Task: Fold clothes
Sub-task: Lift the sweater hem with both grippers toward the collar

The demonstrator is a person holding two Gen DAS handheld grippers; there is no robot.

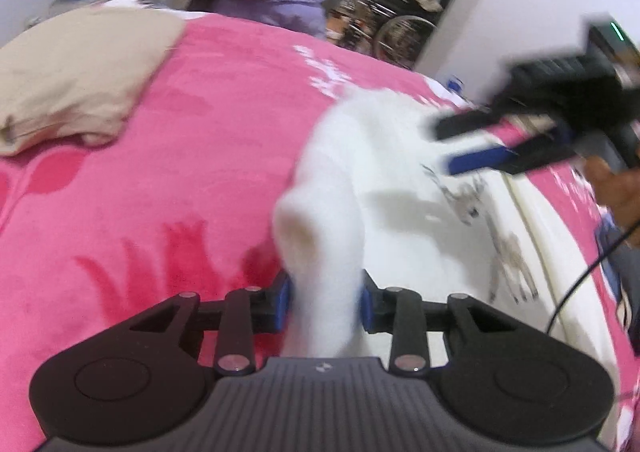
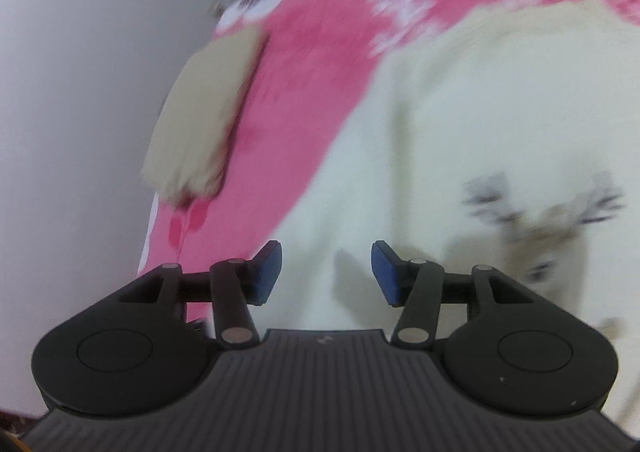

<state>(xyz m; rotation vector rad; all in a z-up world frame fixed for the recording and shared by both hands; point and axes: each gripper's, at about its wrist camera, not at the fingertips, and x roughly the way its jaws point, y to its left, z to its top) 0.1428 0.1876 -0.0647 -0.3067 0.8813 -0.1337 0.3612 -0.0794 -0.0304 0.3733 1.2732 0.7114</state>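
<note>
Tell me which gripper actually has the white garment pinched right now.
The left gripper: a bunched sleeve of the white garment sits clamped between its blue-padded fingers. The right gripper hovers over the garment with its fingers apart and nothing between them.

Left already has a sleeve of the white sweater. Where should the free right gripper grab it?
Judging from the blurred views: the right gripper is open above the white sweater. Pinch its near edge beside the pink blanket, coming from above; the body lies flat.

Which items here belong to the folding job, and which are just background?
In the job: white sweater, its sleeve held by the left gripper; right gripper, open above it.

Lying about: beige garment, pink blanket, wheelchair.
</note>
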